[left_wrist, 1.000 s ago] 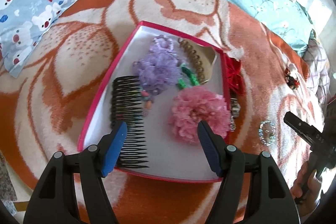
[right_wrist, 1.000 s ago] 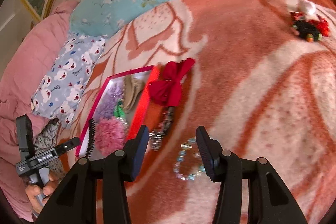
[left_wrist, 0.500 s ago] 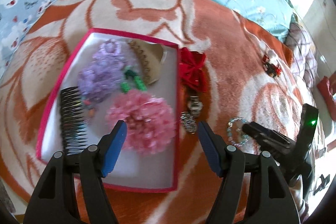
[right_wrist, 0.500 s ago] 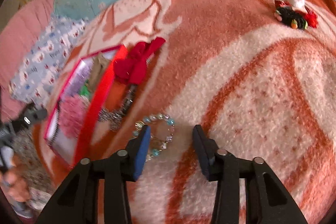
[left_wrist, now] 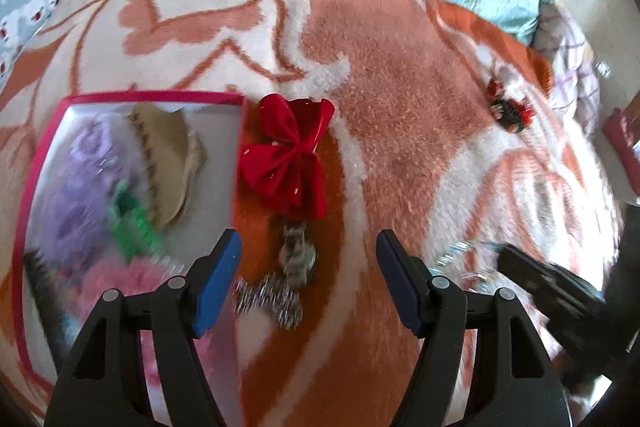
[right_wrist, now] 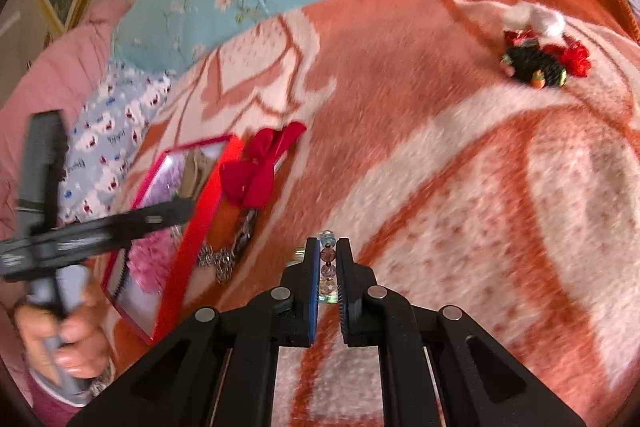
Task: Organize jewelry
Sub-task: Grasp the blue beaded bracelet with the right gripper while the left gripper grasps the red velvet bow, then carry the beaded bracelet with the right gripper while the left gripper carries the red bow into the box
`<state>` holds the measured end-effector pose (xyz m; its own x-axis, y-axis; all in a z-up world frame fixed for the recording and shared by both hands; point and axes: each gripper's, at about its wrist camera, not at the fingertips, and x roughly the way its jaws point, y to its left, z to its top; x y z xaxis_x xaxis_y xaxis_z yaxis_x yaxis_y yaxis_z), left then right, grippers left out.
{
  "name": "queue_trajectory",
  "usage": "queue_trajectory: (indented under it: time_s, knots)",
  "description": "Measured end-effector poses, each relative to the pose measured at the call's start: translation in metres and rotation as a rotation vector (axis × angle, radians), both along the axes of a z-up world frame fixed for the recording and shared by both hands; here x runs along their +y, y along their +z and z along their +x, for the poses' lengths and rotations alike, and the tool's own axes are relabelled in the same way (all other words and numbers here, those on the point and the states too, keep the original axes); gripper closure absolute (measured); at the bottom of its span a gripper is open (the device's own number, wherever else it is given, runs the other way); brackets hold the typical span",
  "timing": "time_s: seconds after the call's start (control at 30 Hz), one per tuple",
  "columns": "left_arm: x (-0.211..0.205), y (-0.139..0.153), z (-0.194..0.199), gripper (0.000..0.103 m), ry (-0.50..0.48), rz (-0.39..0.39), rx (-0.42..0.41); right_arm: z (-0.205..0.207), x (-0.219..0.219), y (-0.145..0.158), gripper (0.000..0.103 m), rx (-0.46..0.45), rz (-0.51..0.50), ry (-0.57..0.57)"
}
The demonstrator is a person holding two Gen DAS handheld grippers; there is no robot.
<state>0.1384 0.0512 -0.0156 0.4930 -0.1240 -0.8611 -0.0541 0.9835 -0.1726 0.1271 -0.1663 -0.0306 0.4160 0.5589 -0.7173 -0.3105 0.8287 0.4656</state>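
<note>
- Right gripper point(right_wrist: 328, 269), black with blue pads: jaws drawn nearly together on the clear and purple beaded bracelet point(right_wrist: 327, 259), beads stacked in a line in the slit between the pads; bead string running near-to-far along the fingers.
- Bracelet low over the orange-and-white fleece blanket point(right_wrist: 460, 195); lifted or touching, hard to say through the blur.
- Pink-rimmed white cardboard tray point(right_wrist: 192, 227) lying to the left and a little farther than the pinched bracelet, long edge running near-to-far; a leftward carry across that rim likely the move ahead.
- Between bracelet and tray: red velvet bow clip point(right_wrist: 260, 167) with a silver chain point(right_wrist: 224, 259) trailing toward the near side, both on the blanket just outside the rim.
- Left gripper point(left_wrist: 308, 283): jaws spread wide, holding nothing, hovering above the silver chain and the tray's right edge; nearer the tray than the right gripper.
- Already in the tray: beige claw clip point(left_wrist: 168, 159), lilac scrunchie point(left_wrist: 80, 195), green clips point(left_wrist: 132, 227), pink pompom point(left_wrist: 120, 279), black comb point(left_wrist: 44, 287).
- Far right, well apart: black-and-red hair tie point(right_wrist: 540, 65) on the blanket.
</note>
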Motion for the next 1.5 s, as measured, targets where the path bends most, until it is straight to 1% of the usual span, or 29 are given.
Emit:
queue_trajectory:
  time_s: [0.07, 0.17, 0.23, 0.33, 0.4, 0.43, 0.47, 0.5, 0.53, 0.57, 0.67, 0.8, 1.07, 1.27, 1.5]
  knots:
    - [-0.007, -0.008, 0.018, 0.034, -0.004, 0.021, 0.021, 0.002, -0.007, 0.004, 0.096, 0.003, 0.036, -0.005]
    - [-0.013, -0.021, 0.042, 0.034, -0.006, 0.060, 0.050, 0.005, -0.011, 0.007, 0.096, 0.003, 0.062, -0.009]
    - [-0.017, -0.032, 0.057, 0.034, -0.005, 0.082, 0.083, 0.006, -0.012, 0.007, 0.096, 0.005, 0.076, -0.007]
    - [-0.017, -0.045, 0.074, 0.034, -0.008, 0.085, 0.118, 0.010, -0.012, 0.007, 0.096, 0.007, 0.091, -0.003]
    - [-0.018, -0.052, 0.080, 0.041, -0.010, 0.100, 0.127, 0.012, -0.011, 0.006, 0.096, 0.011, 0.103, -0.001]
    - [-0.018, -0.053, 0.081, 0.050, -0.009, 0.118, 0.119, 0.012, -0.011, 0.006, 0.096, 0.013, 0.107, 0.000]
    - [-0.018, -0.053, 0.081, 0.064, -0.009, 0.127, 0.116, 0.013, -0.011, 0.005, 0.096, 0.015, 0.111, -0.001]
    - [-0.017, -0.054, 0.081, 0.071, -0.009, 0.121, 0.118, 0.013, -0.012, 0.005, 0.096, 0.016, 0.113, -0.003]
    - [-0.014, -0.054, 0.080, 0.072, -0.008, 0.101, 0.115, 0.014, -0.012, 0.004, 0.096, 0.017, 0.115, -0.006]
    - [-0.012, -0.052, 0.078, 0.078, -0.007, 0.088, 0.107, 0.014, -0.013, 0.004, 0.096, 0.018, 0.116, -0.008]
    - [-0.005, -0.044, 0.069, 0.084, -0.008, 0.038, 0.076, 0.014, -0.014, 0.005, 0.096, 0.015, 0.121, -0.015]
    - [-0.004, -0.030, 0.053, 0.085, -0.016, -0.010, 0.040, 0.011, -0.015, 0.011, 0.096, 0.001, 0.121, -0.017]
    - [-0.006, -0.001, 0.016, 0.085, -0.034, -0.048, -0.022, 0.004, -0.008, 0.027, 0.096, -0.033, 0.116, -0.008]
    - [0.012, 0.020, -0.019, 0.085, -0.010, -0.052, -0.067, -0.002, 0.003, 0.042, 0.096, -0.059, 0.117, 0.011]
    - [0.042, 0.029, -0.057, 0.085, 0.055, -0.055, -0.091, -0.012, 0.025, 0.052, 0.096, -0.080, 0.120, 0.054]
